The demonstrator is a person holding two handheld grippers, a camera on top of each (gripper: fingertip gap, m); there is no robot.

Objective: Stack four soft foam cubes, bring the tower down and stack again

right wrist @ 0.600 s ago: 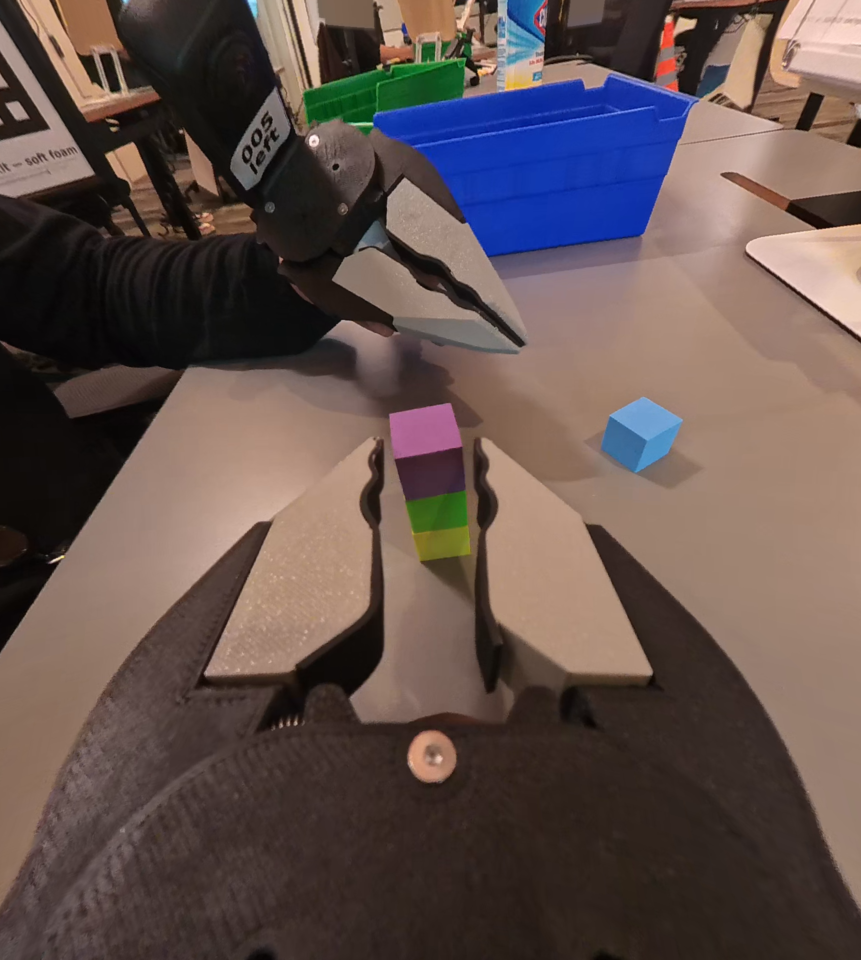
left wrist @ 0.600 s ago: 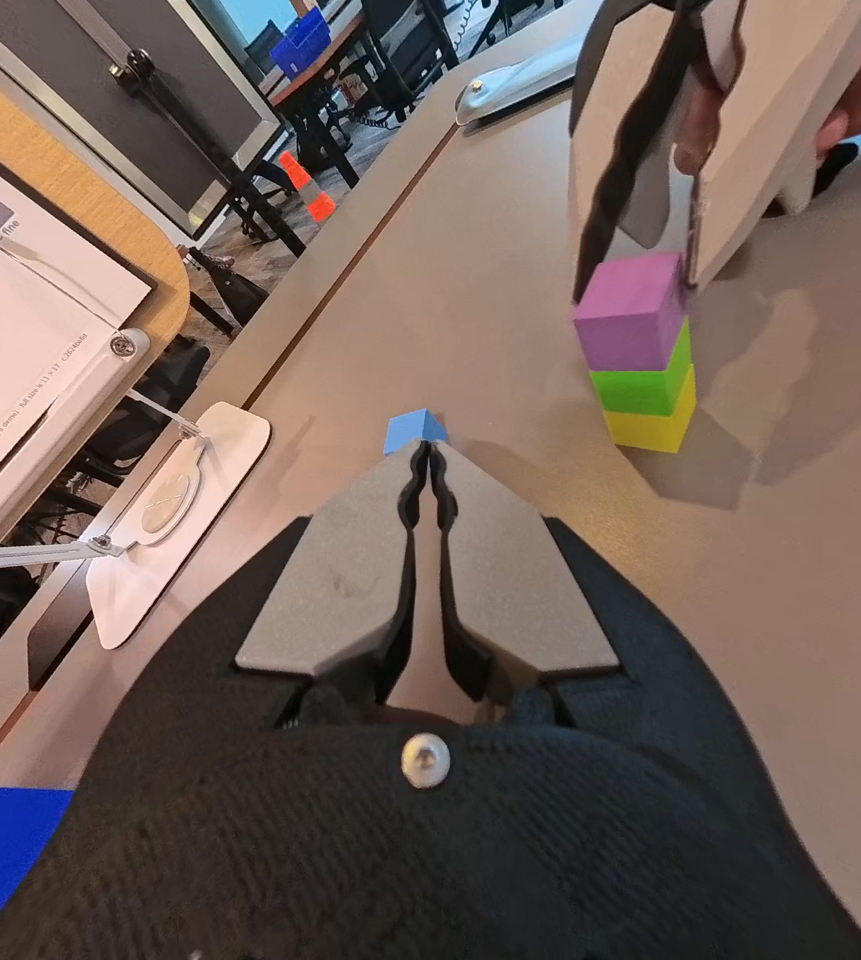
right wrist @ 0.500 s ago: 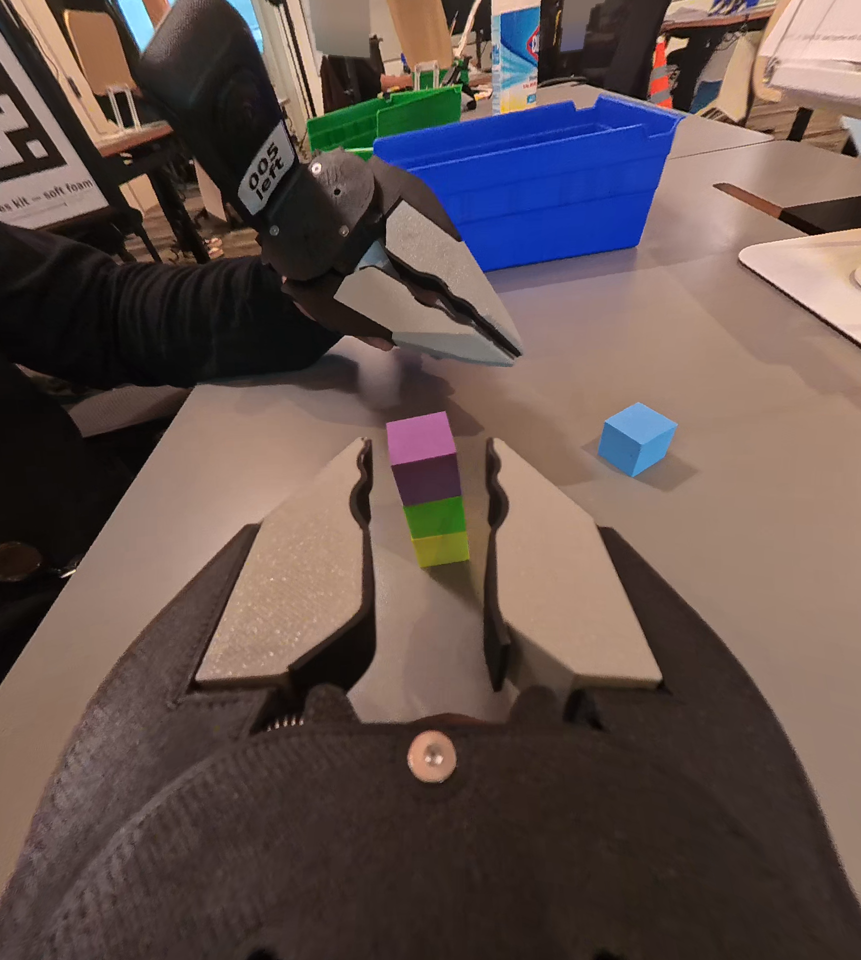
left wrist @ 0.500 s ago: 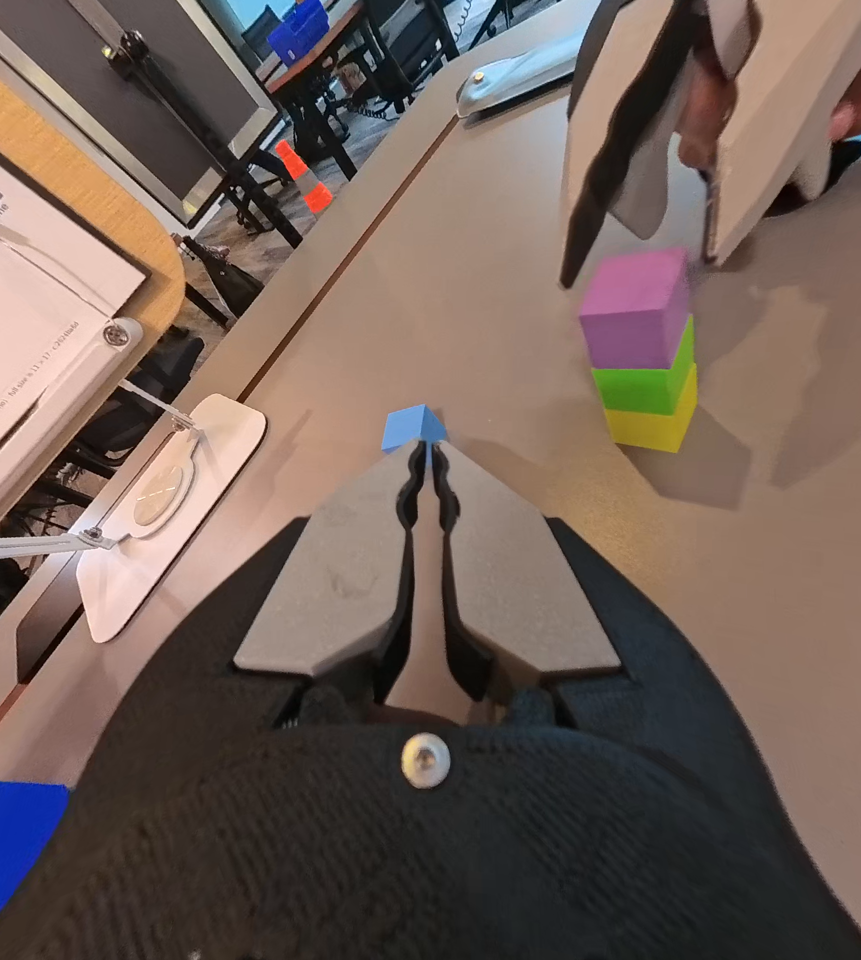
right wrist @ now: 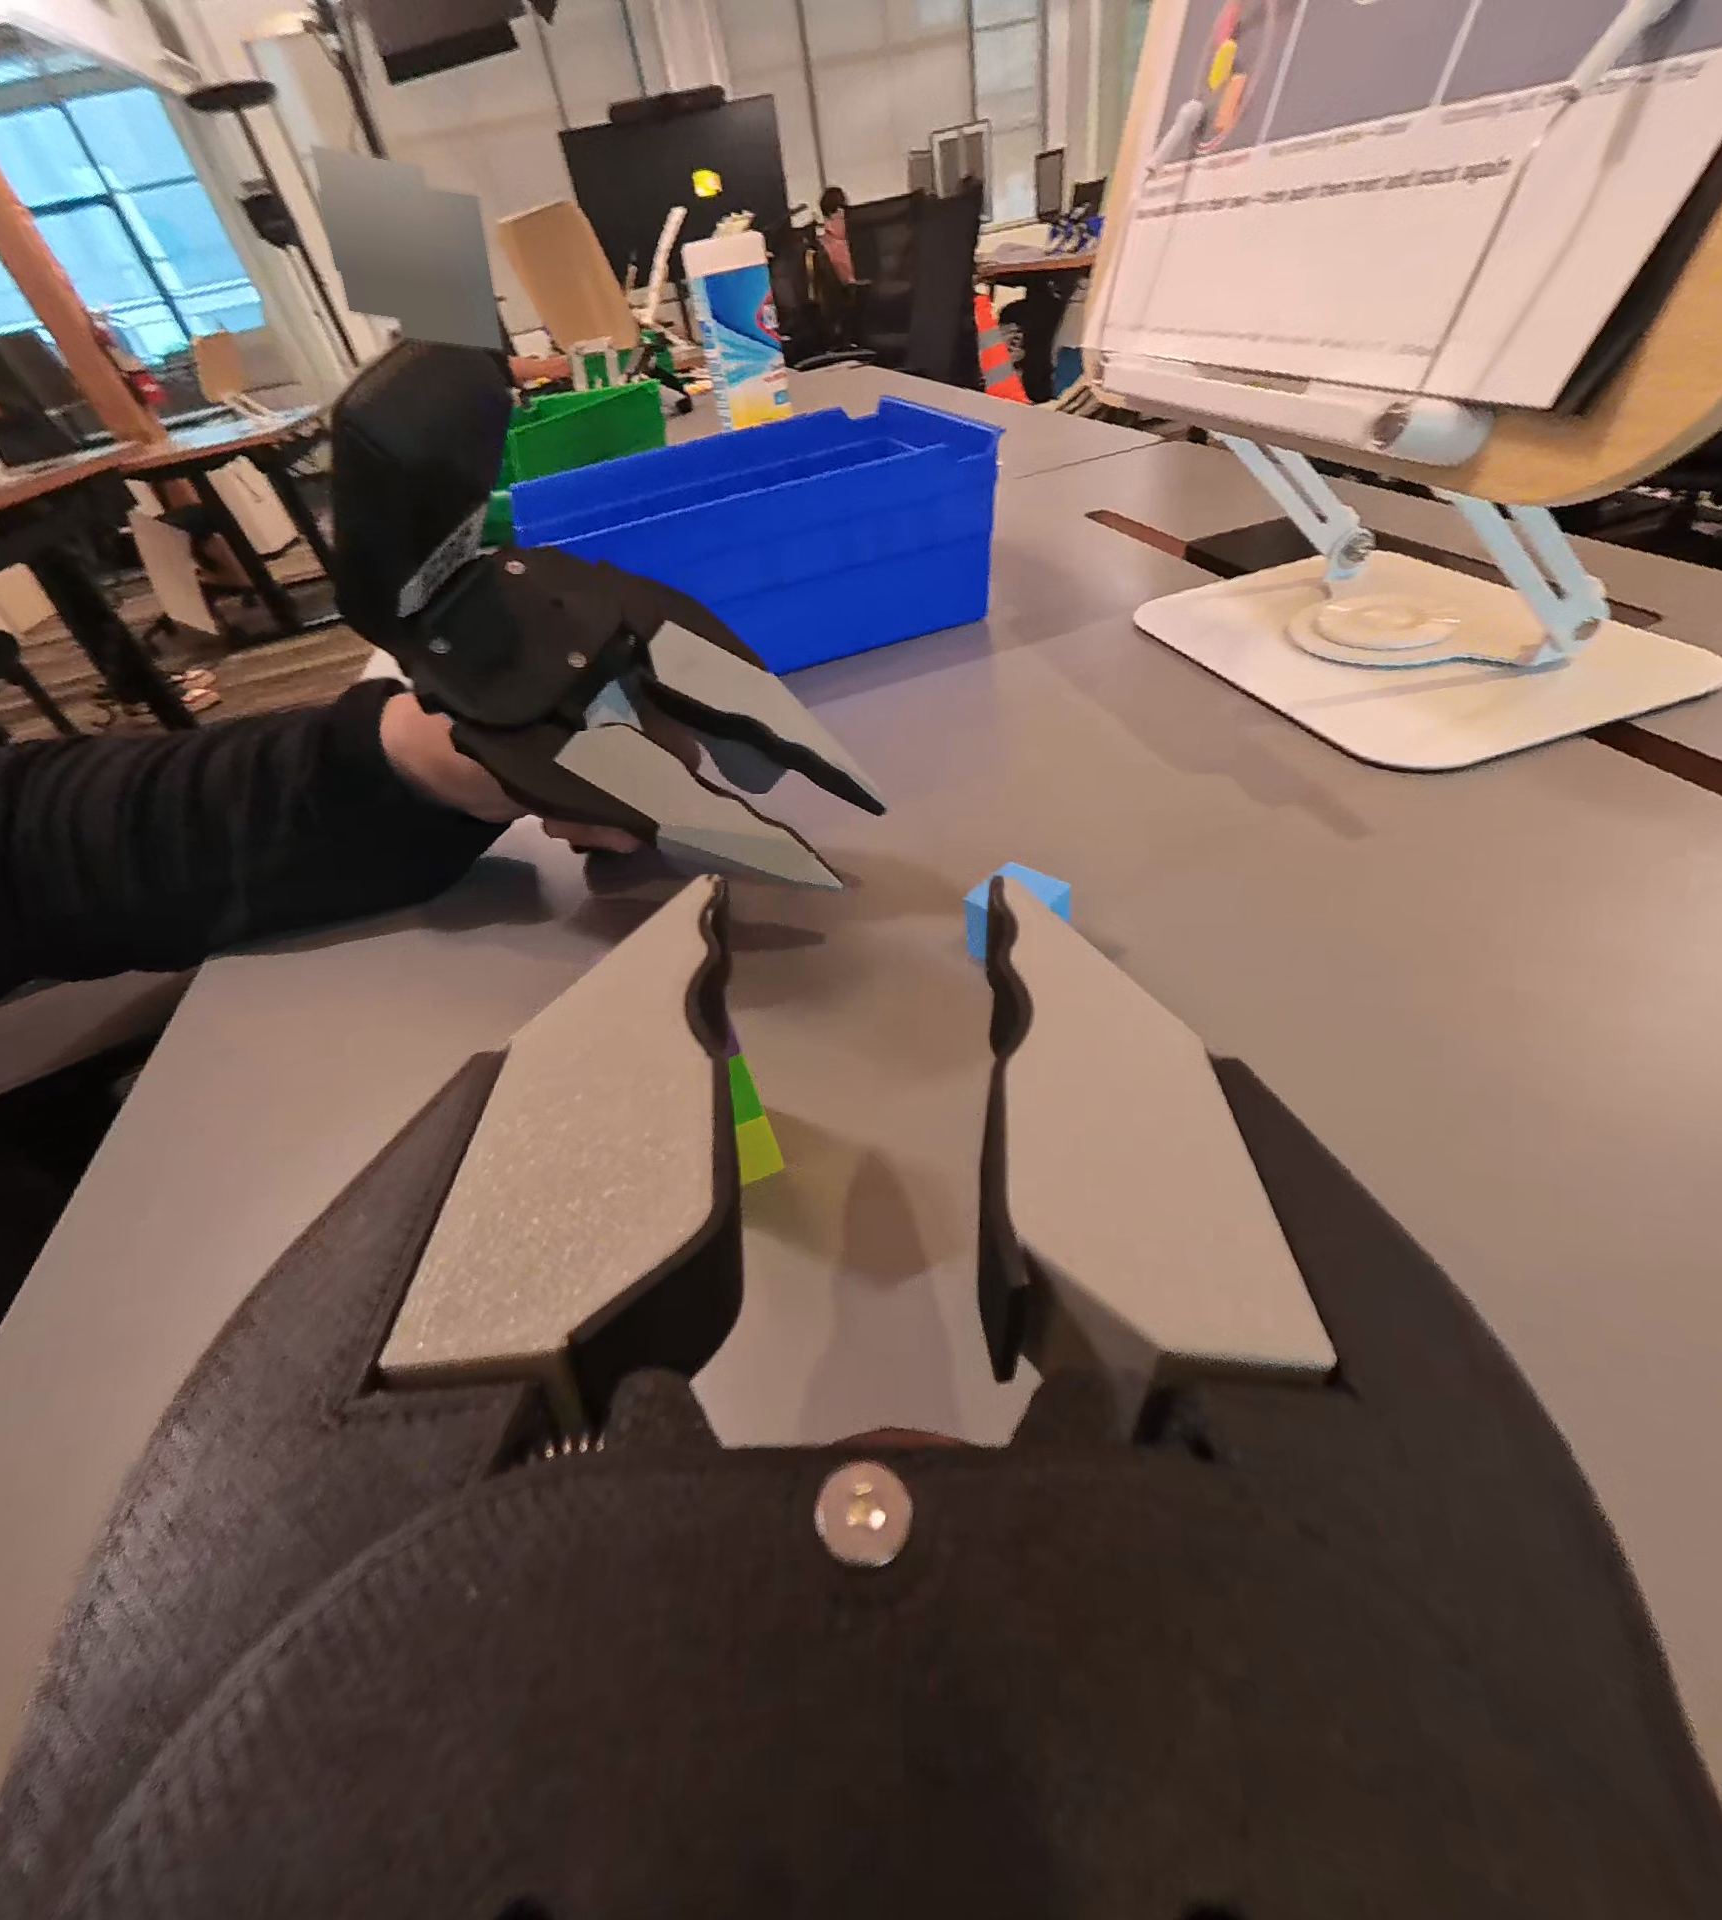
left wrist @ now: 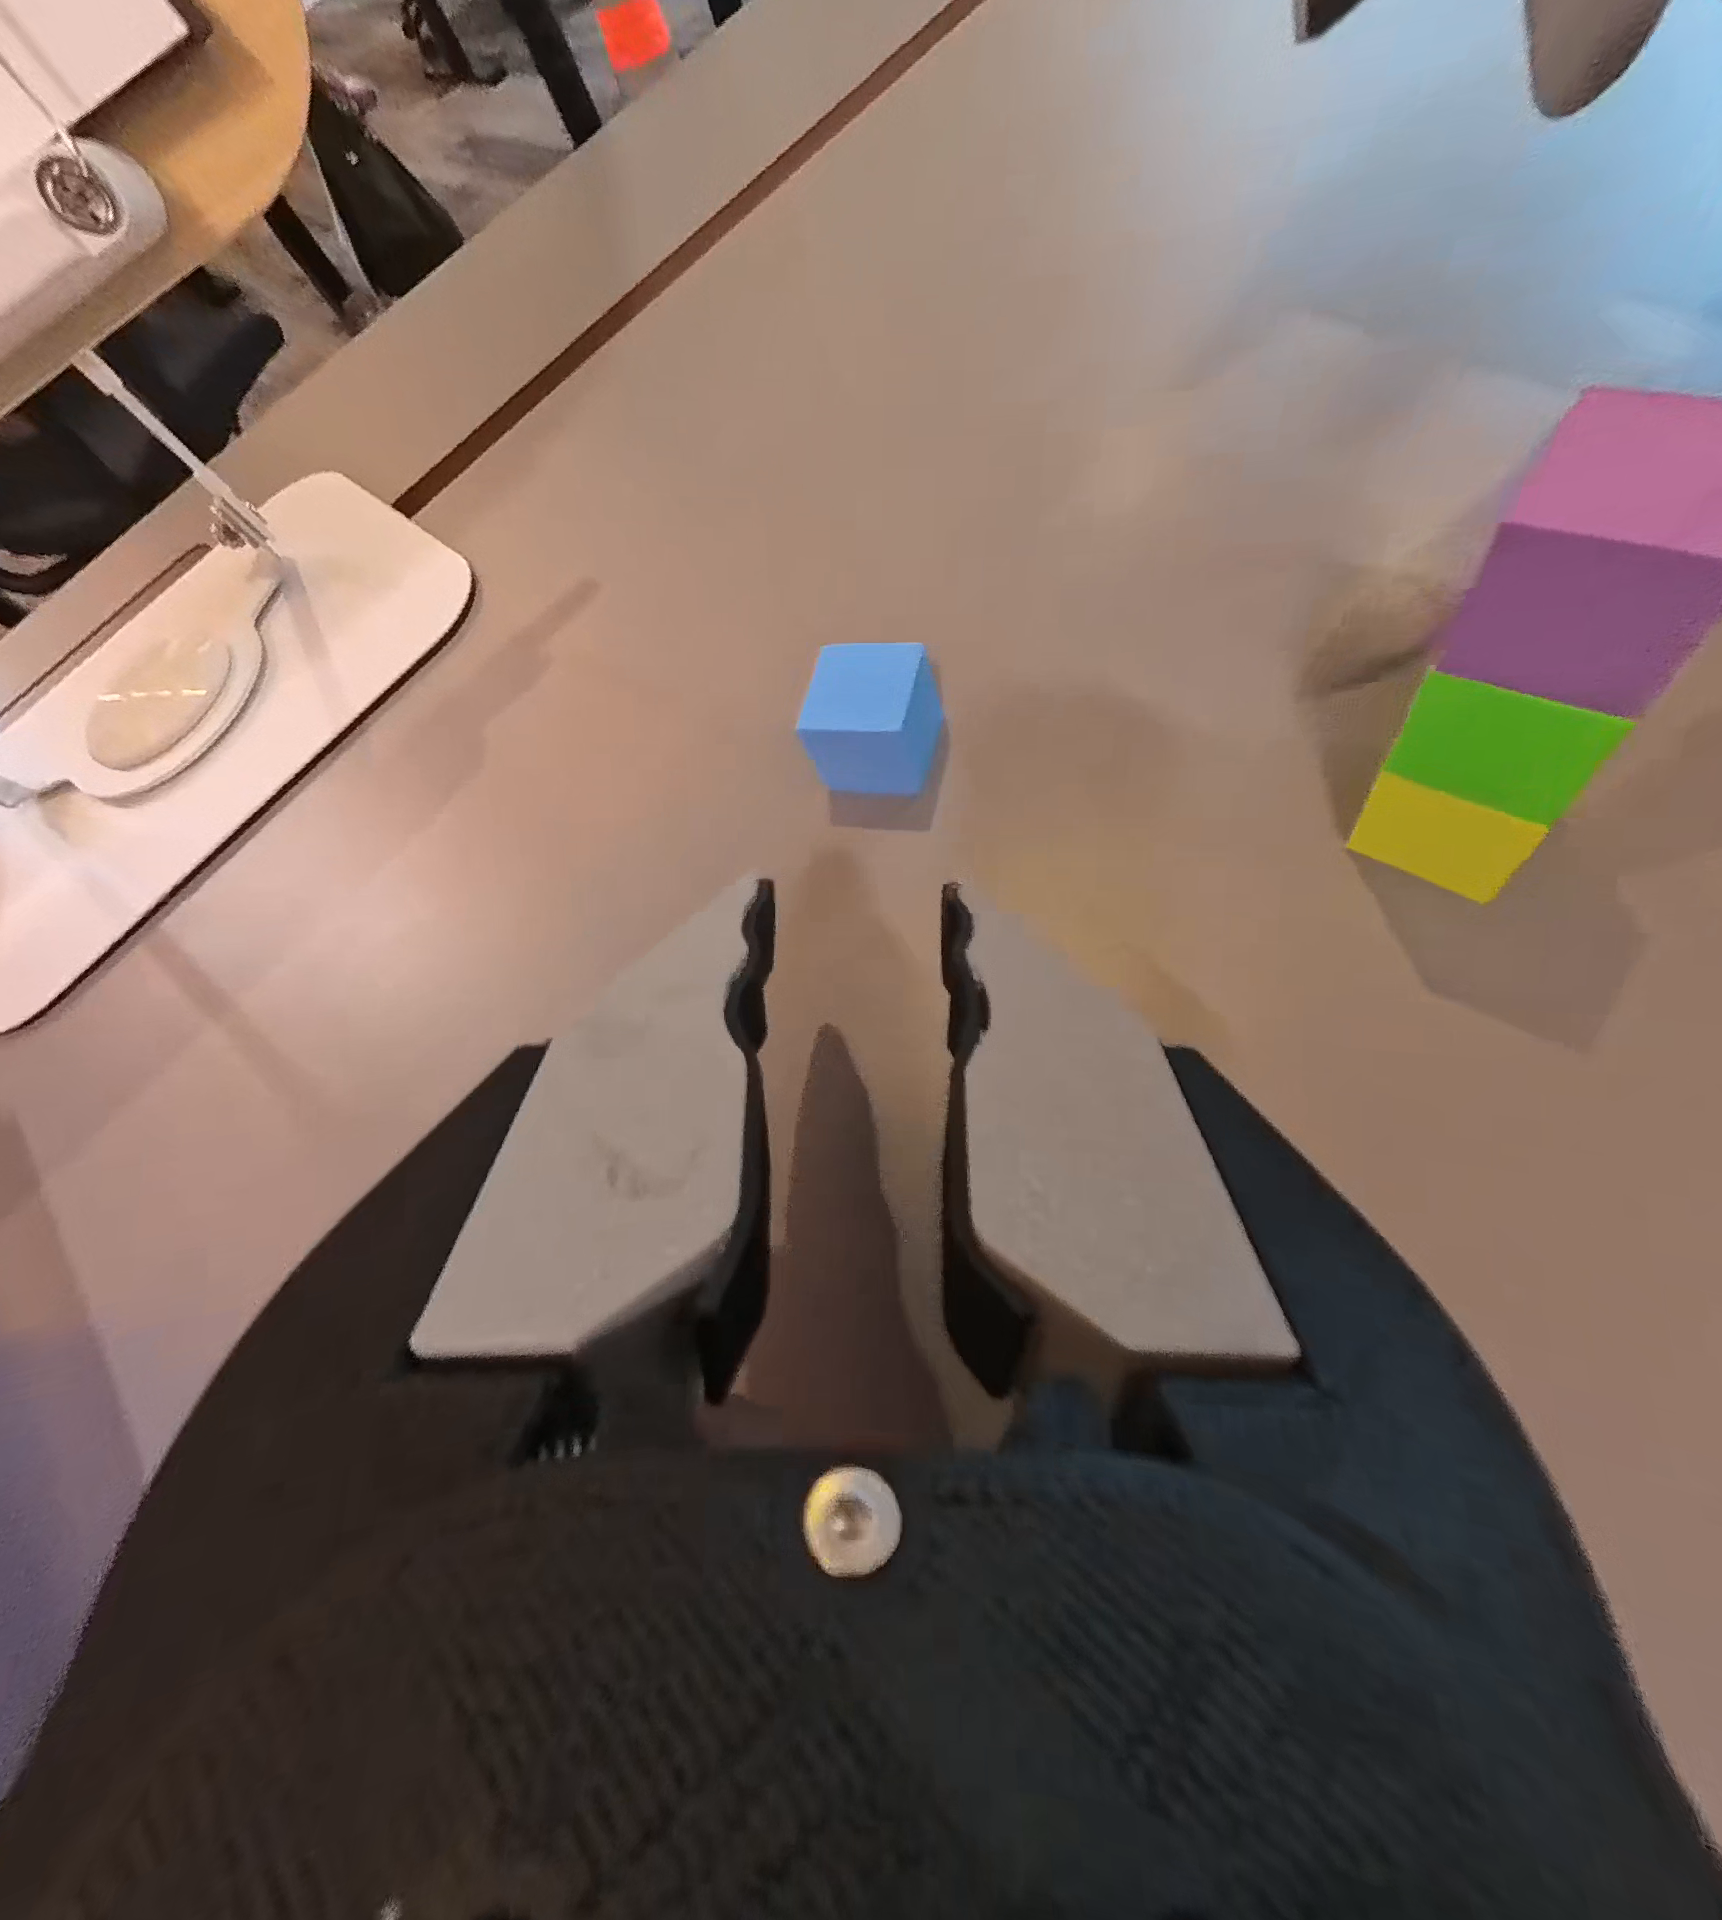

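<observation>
While my left gripper point(left wrist: 852, 899) hangs with jaws spread and empty just short of the blue cube point(left wrist: 872, 717) on the grey table point(left wrist: 940, 416), the purple-green-yellow stack point(left wrist: 1553, 665) stands off right; my right gripper point(right wrist: 852, 925) is released, empty.

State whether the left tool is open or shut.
Open. The left tool shows bare table between its two fingers, with the blue cube lying ahead of it, not gripped.

Each gripper point(left wrist: 852, 894) has two flat grey pointy fingers point(right wrist: 587, 1132) with wavy black edges, a black bumpy body and one shiny screw point(right wrist: 862, 1522). The person wears a black sleeve point(right wrist: 130, 821).
</observation>
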